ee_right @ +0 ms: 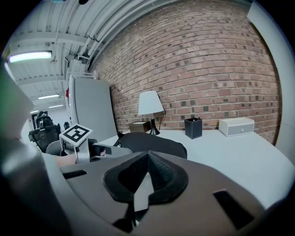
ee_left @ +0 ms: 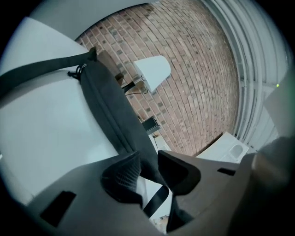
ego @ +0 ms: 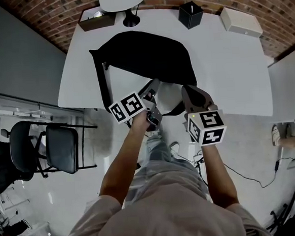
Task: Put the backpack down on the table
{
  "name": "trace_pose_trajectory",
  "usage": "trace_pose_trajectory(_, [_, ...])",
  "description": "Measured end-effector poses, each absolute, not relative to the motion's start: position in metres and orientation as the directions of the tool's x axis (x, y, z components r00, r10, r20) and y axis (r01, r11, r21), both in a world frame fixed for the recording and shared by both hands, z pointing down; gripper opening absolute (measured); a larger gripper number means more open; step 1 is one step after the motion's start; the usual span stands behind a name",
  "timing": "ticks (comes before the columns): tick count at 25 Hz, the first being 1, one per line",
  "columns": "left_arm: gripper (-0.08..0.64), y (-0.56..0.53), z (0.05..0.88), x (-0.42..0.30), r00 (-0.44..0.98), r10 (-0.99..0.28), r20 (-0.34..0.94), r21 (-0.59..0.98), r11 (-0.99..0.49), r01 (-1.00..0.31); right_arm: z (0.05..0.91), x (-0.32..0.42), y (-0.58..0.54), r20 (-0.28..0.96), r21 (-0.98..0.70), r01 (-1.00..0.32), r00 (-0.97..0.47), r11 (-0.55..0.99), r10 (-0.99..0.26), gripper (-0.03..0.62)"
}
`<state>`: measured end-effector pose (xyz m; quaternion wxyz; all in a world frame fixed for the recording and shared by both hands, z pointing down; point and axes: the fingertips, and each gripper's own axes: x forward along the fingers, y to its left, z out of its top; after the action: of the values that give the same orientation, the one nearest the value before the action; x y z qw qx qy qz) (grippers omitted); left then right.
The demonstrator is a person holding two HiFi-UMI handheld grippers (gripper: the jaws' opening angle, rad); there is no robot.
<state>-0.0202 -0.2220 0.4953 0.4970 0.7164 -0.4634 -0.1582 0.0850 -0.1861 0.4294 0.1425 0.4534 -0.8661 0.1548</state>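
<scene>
The black backpack (ego: 147,54) lies flat on the white table (ego: 225,68), and one strap (ego: 103,85) trails toward the table's left edge. My left gripper (ego: 153,87) is at the bag's near edge. In the left gripper view its jaws (ee_left: 150,163) stand apart, with the backpack's dark edge (ee_left: 115,110) running through the gap and a strap (ee_left: 156,198) below; the pads do not press on it. My right gripper (ego: 188,90) hovers just right of it, near the bag's near corner. Its pads (ee_right: 147,159) meet with nothing between them, and the backpack (ee_right: 154,144) lies ahead.
At the table's far edge stand a white lamp (ego: 123,0), a brown box (ego: 96,18), a black pen holder (ego: 190,15) and a white box (ego: 240,22). Black office chairs (ego: 53,148) stand on the floor at the left. A second white table (ego: 290,88) adjoins on the right.
</scene>
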Motion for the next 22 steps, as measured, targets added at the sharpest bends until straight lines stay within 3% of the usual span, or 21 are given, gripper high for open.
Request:
trace_pose_trajectory(10, [0.085,-0.204,0.439,0.004,0.548,-0.785,0.289,0.665,-0.247,-0.705,0.401,0.080,-0.176,0.352,-0.121,-0.814,-0.570,0.568,-0.742,0.002])
trace_pose_trajectory(22, [0.030,-0.183,0.384,0.038,0.530,-0.801,0.279,0.402,-0.404,-0.822,0.367,0.091,-0.166,0.305,-0.096,-0.812,-0.575,0.576,-0.759,0.002])
